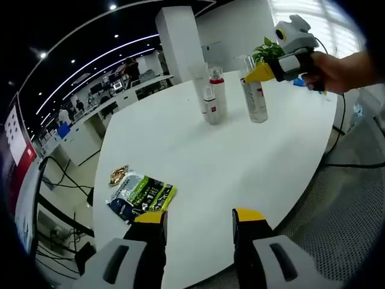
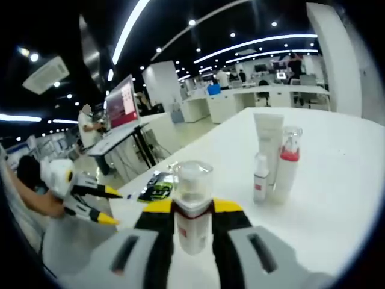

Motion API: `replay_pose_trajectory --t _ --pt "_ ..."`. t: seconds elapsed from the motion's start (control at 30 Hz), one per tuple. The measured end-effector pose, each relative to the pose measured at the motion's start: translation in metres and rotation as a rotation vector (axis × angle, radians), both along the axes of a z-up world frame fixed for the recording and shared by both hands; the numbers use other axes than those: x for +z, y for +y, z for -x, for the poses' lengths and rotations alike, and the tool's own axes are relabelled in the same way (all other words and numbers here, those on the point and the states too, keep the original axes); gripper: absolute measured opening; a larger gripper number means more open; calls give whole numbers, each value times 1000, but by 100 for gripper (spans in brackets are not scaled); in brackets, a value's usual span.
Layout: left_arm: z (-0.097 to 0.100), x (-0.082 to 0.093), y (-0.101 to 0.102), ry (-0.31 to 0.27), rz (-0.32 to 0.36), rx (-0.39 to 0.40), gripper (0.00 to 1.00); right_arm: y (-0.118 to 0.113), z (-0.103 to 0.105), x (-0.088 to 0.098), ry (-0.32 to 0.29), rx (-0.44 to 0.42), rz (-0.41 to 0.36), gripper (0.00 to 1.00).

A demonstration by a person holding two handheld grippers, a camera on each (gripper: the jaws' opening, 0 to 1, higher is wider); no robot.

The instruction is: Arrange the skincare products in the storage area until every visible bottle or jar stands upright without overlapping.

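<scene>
Clear bottle: clear-capped bottle with a red label, upright at lower centre of the right gripper view, gripped between the right tongs.
Neighbours: white tube, red-collared pump bottle and small white bottle stand upright together, right of centre.
Left tongs: left tongs released, holding nothing, low over the white bench.
Stray item: green sachet pack lies flat, lower left.
Advice: keep the bottle vertical, settle its base fully, stay apart from the trio, then release.
</scene>
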State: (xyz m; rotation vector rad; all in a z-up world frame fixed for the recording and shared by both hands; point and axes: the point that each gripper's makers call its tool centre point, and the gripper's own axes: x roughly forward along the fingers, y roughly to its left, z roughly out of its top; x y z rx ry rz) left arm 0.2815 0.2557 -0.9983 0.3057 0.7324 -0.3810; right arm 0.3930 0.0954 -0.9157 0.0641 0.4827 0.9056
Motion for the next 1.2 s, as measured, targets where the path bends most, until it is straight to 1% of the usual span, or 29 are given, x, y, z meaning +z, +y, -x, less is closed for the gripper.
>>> replay_pose_trajectory --t 0.1,0.13,0.2,0.3,0.47,0.5,0.6,0.97,1.2 --pt "1 -2 1 8 1 0 42 0 -4 -6 -36 7 38 21" --pt "2 -4 2 21 0 0 41 1 -6 -8 -55 12 48 21" --pt "3 -7 3 33 -1 2 41 1 -9 -11 -73 12 60 21" --pt "4 -7 3 41 2 3 39 0 -14 -16 -76 5 71 21" --pt "7 -11 3 62 -3 -1 38 -1 -22 -20 -100 0 87 21" --pt "7 -11 2 61 -2 -2 38 -2 -27 -22 -115 1 93 21" --pt "9 -14 3 76 -5 -7 35 -5 -37 -26 -133 -7 104 21" --pt "12 -21 0 109 -3 -21 33 -19 -54 -43 -159 -47 140 21" --pt "15 -27 -1 135 -7 -33 32 -23 -60 -47 -174 -62 143 21"
